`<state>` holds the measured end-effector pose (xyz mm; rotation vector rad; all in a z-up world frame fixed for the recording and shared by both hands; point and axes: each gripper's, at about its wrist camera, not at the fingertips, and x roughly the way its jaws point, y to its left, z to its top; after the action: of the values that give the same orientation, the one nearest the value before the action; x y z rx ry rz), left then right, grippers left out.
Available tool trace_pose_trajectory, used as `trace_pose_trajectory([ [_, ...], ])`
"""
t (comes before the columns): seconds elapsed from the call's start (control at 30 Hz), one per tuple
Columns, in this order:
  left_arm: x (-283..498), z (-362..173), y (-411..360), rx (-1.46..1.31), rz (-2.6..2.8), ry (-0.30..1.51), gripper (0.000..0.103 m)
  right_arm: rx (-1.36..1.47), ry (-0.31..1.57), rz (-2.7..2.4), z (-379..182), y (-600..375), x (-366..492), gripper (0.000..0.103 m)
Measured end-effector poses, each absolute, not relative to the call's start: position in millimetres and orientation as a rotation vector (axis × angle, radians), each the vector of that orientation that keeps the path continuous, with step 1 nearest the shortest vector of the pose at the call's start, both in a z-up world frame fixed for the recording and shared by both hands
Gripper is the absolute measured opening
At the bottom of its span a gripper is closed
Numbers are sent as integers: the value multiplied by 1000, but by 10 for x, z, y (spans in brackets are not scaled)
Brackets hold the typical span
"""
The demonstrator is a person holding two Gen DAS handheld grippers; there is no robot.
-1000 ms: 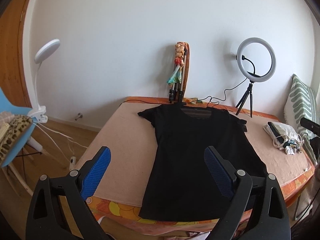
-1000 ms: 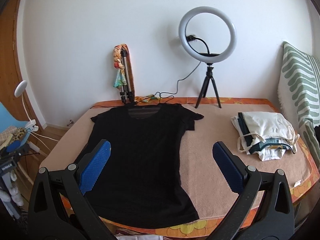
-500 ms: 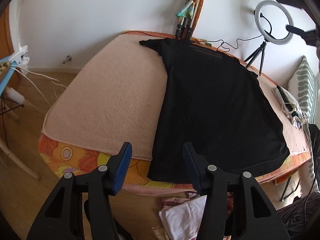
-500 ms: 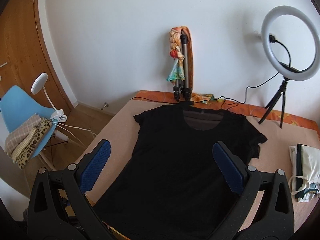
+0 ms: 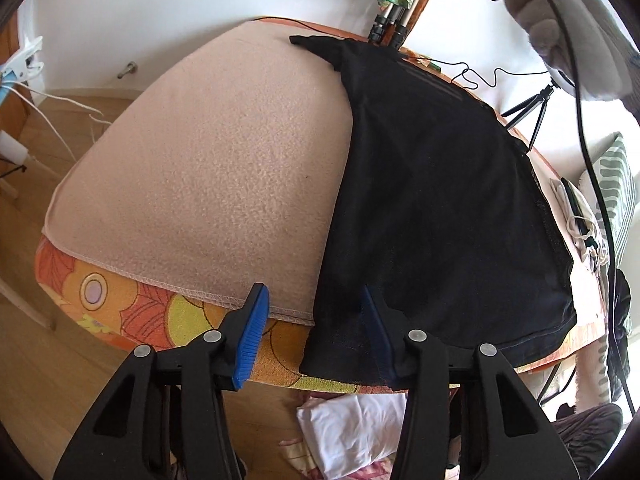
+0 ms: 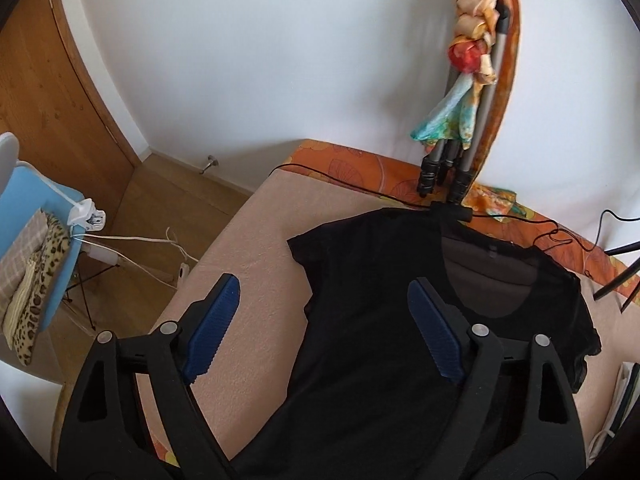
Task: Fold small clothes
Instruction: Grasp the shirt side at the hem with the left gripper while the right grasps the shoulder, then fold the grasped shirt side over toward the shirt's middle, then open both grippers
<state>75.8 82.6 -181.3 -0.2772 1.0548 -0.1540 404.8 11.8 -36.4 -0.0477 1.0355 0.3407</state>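
Observation:
A black t-shirt [image 5: 436, 200] lies flat on the beige blanket [image 5: 208, 168], its hem hanging over the near bed edge. My left gripper [image 5: 314, 326] is open, low at the shirt's bottom left corner, one finger beside the hem and one over it. In the right wrist view the same t-shirt [image 6: 384, 320] shows with its left sleeve and collar. My right gripper [image 6: 320, 324] is open above the left sleeve and shoulder, not touching the cloth.
A tripod wrapped in a colourful scarf [image 6: 468, 92] leans on the wall behind the collar, with black cables [image 6: 560, 236] beside it. Folded light clothes [image 5: 580, 216] lie at the bed's right. White cloth [image 5: 352, 432] lies on the floor. A blue chair [image 6: 36, 248] stands left.
My left gripper has dropped closer to the shirt's bottom left corner and narrowed a little. My right gripper has moved forward and down toward the left sleeve, its opening narrower.

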Motion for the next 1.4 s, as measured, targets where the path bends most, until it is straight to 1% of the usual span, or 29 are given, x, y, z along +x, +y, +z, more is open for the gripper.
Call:
trace_pose_trajectory([
  [0.1, 749, -1811, 821, -255, -164, 1041, 46, -23, 1094, 343, -706, 296, 4320, 75],
  [0.2, 726, -1821, 791, -229, -166, 1033, 46, -38, 1150, 360, -1057, 511, 4533, 72],
  [0.27, 712, -1825, 738, -184, -161, 1025, 46, -82, 1164, 359, -1261, 670, 4632, 72],
  [0.3, 701, -1826, 721, -176, -166, 1025, 46, -96, 1178, 361, -1363, 733, 4685, 70],
  [0.33, 695, -1824, 701, -166, -171, 1027, 37, -112, 1193, 364, -1456, 797, 4733, 68],
  [0.37, 687, -1817, 679, -155, -172, 1025, 24, -131, 1205, 362, -1534, 860, 4780, 65],
  [0.4, 688, -1824, 665, -150, -177, 1029, 20, -151, 1209, 361, -1591, 915, 4818, 65],
  [0.43, 692, -1828, 661, -160, -185, 1030, 10, -175, 1211, 360, -1630, 965, 4847, 65],
  [0.53, 701, -1838, 669, -191, -198, 1036, 4, -255, 1200, 332, -1696, 1068, 4920, 65],
  [0.77, 732, -1847, 733, -284, -219, 1042, 2, -341, 1236, 339, -1985, 1194, 5045, 65],
  [0.8, 730, -1844, 721, -284, -223, 1040, 2, -363, 1240, 339, -2028, 1211, 5036, 59],
  [0.87, 731, -1838, 712, -286, -231, 1041, 2, -380, 1233, 338, -2073, 1231, 5037, 53],
  [0.9, 723, -1825, 708, -286, -234, 1038, 1, -368, 1241, 347, -2080, 1231, 5056, 42],
  [0.93, 722, -1816, 703, -290, -236, 1035, 1, -348, 1251, 359, -2088, 1216, 5078, 35],
  [0.97, 728, -1805, 687, -291, -238, 1031, 1, -347, 1254, 357, -2085, 1205, 5092, 18],
  [1.0, 731, -1794, 679, -296, -247, 1028, 1, -367, 1246, 340, -2084, 1199, 5100, 9],
  [1.1, 690, -1730, 643, -273, -266, 1003, 1, -371, 1231, 328, -2019, 1098, 5093, 5],
  [1.4, 689, -1567, 453, -285, -344, 968, 1, -212, 1119, 228, -1451, 254, 5052, 4],
])
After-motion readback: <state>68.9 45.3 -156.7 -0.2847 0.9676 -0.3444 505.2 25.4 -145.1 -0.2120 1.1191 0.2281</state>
